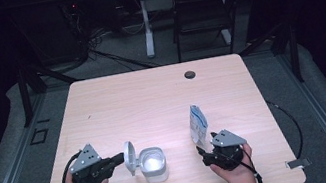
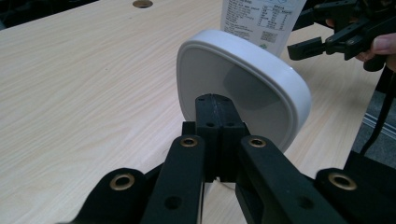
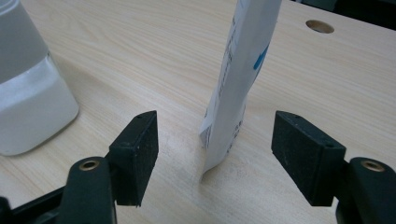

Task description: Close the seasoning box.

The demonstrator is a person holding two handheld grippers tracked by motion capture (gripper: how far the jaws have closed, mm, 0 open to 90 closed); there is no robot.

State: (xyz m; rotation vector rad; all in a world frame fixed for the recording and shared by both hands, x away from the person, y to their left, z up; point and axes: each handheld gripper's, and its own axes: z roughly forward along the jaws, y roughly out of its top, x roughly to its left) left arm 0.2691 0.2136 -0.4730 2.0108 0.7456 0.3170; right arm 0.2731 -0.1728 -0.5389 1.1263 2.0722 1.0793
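- Pale wooden table (image 1: 152,98), dark room behind; the white container (image 1: 154,164) stands near your edge, its hinged lid (image 2: 243,88) upright.
- Your left gripper (image 2: 215,105) pinches this lid tight; a pull could tip the container.
- Your right gripper (image 3: 215,154) stands wide around the upright pouch (image 3: 236,88), which could fall if bumped.
- Pouch print is too small to read.

From above our side of the table (image 1: 152,98) we look forward and down. Our left gripper view sits low and close behind the white lid (image 2: 243,88), facing across toward the pouch (image 2: 261,21). Our right gripper view looks low along the tabletop at that same pouch (image 3: 238,79).
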